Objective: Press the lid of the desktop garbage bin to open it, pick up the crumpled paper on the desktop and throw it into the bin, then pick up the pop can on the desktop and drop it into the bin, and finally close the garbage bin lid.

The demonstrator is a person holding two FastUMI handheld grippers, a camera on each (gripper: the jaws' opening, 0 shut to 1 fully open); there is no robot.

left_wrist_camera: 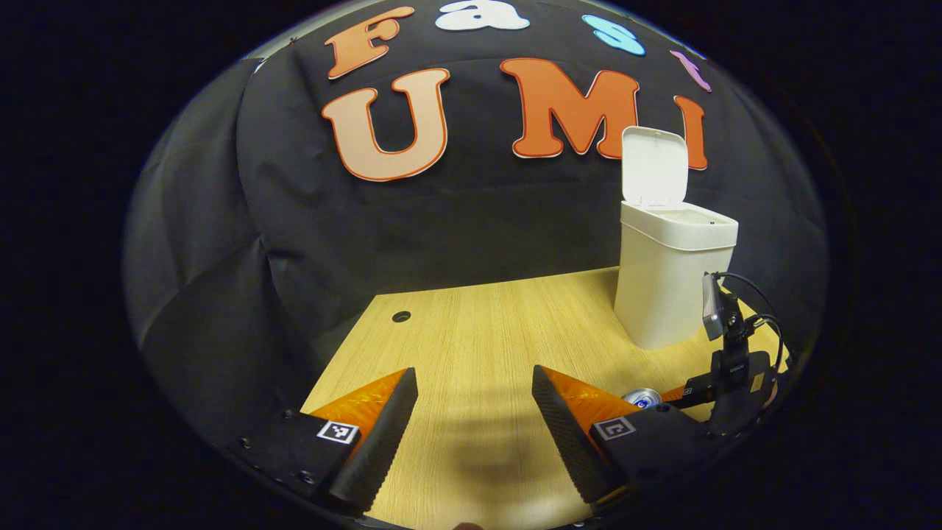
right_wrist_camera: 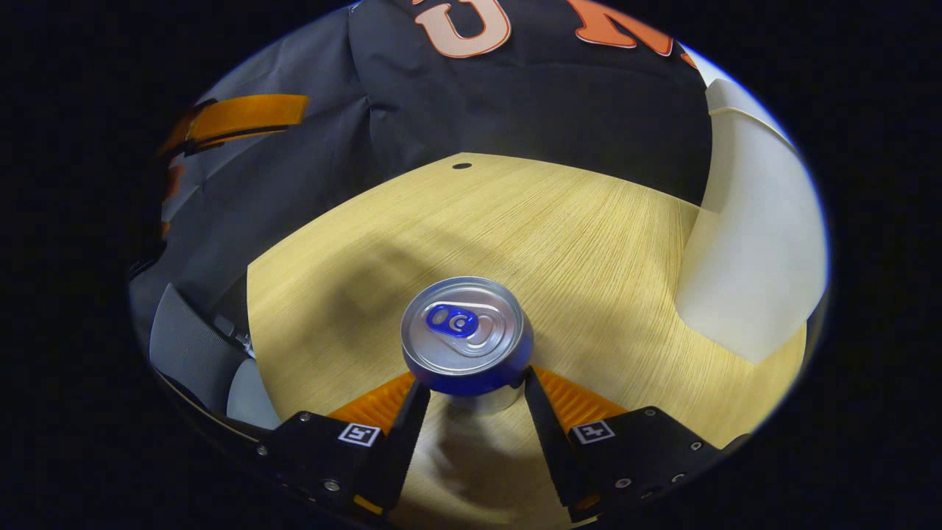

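Bin: stands at the table's far right, lid upright and open; inside hidden
Pop can: upright on the table, its lower body hidden by its own top
Right gripper: fingertips flank the can; real contact hard to judge
Left gripper: jaws wide apart, holding nothing, over bare wood

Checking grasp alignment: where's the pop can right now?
In the right gripper view the pop can stands upright on the wooden desk, between the right gripper fingers, with the white bin to its right.
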